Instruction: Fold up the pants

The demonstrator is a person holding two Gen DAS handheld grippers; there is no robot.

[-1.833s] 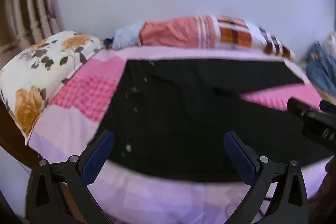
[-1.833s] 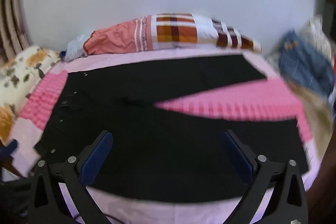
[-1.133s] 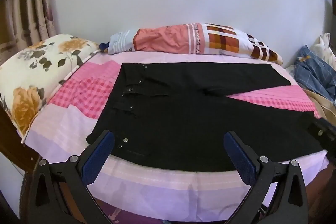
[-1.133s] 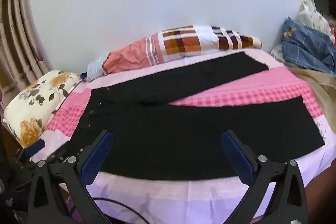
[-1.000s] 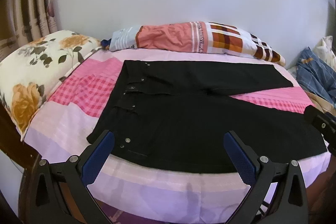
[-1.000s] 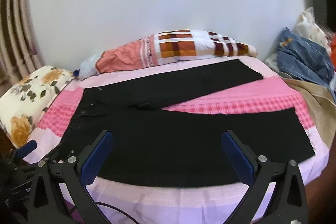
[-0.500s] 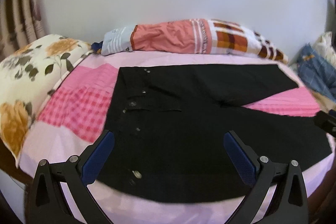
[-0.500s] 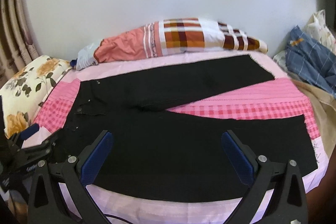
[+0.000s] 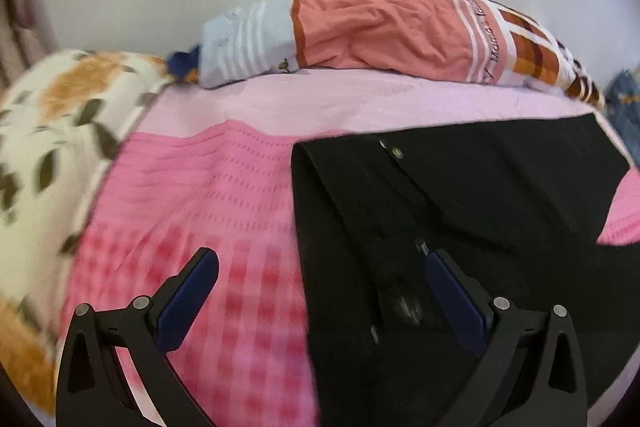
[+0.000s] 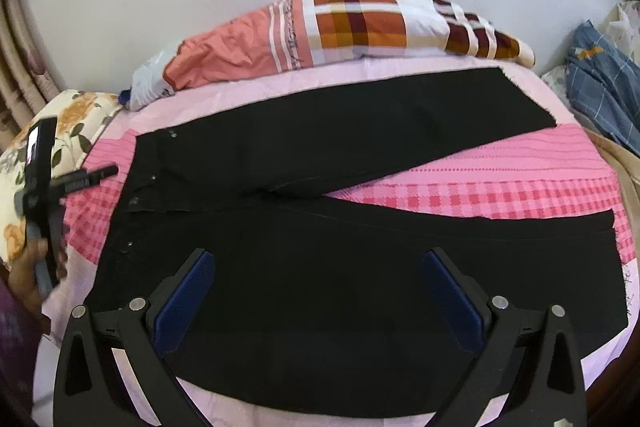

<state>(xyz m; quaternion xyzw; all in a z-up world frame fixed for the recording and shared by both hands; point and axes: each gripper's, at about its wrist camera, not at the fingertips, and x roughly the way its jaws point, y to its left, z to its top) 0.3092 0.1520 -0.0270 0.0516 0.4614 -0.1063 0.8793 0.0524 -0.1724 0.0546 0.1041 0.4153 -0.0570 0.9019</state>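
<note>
Black pants spread flat on pink checked bedsheet, waistband at 9 o'clock, legs splayed in a V toward 3 o'clock: far leg angling up to 1-2 o'clock, near leg running along the bed's front edge.

Left gripper low over the waistband end, jaws wide apart, nothing between them. Left finger over bare sheet, right finger over the black fabric, so straddling the waistband edge. Contact with cloth: cannot tell, view blurred near the tips. Metal buttons visible up the fly at 12-1 o'clock of that view.

From right wrist view, left gripper seen at 9 o'clock, tip pointing at the waistband, held in a hand at the frame's left edge.

Right gripper hovering over the near leg, mid-length, jaws wide apart, empty, aimed across the bed toward the wall.

Patchwork bolster along the far edge at 12 o'clock. Floral pillow at 9 o'clock. Blue plaid garment heaped at 2-3 o'clock, off the pants.
</note>
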